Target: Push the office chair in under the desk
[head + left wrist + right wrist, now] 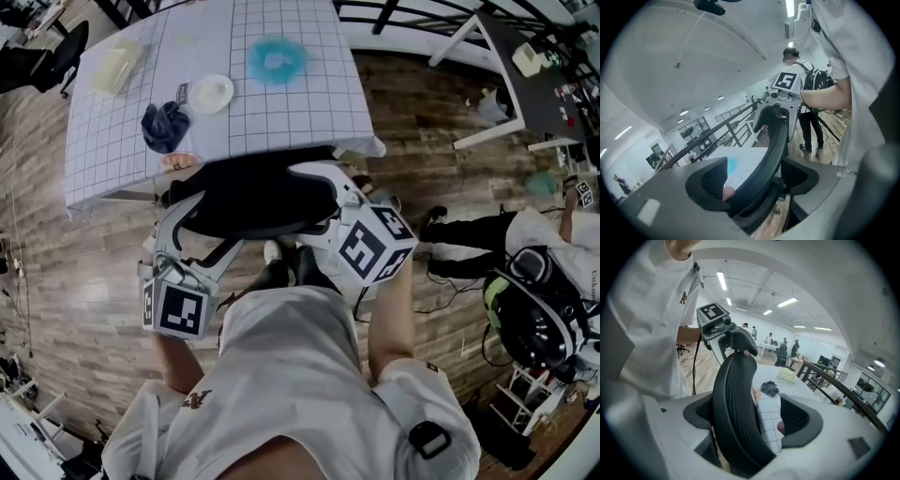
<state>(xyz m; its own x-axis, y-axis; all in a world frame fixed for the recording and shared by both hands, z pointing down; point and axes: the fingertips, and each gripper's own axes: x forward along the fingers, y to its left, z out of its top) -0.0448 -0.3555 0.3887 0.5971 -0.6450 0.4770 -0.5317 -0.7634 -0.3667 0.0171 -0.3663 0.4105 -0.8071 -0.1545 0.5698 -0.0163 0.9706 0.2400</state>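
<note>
The black office chair (253, 197) stands against the near edge of the desk (281, 122), which is covered by a white grid cloth. My left gripper (180, 208) straddles the left end of the chair's backrest top, and my right gripper (322, 183) straddles its right end. In the left gripper view the backrest (773, 140) runs between the open jaws of the left gripper (759, 180), with a gap on one side. In the right gripper view the mesh backrest (733, 404) lies inside the right gripper (750, 420), against its left jaw, with desk showing beside it.
On the desk lie a white bowl (211, 92), a blue fluffy ring (277, 58), a dark cloth (164, 125) and a pale box (114, 67). A person with a backpack (534, 314) stands at the right. Another table (525, 70) stands at the far right.
</note>
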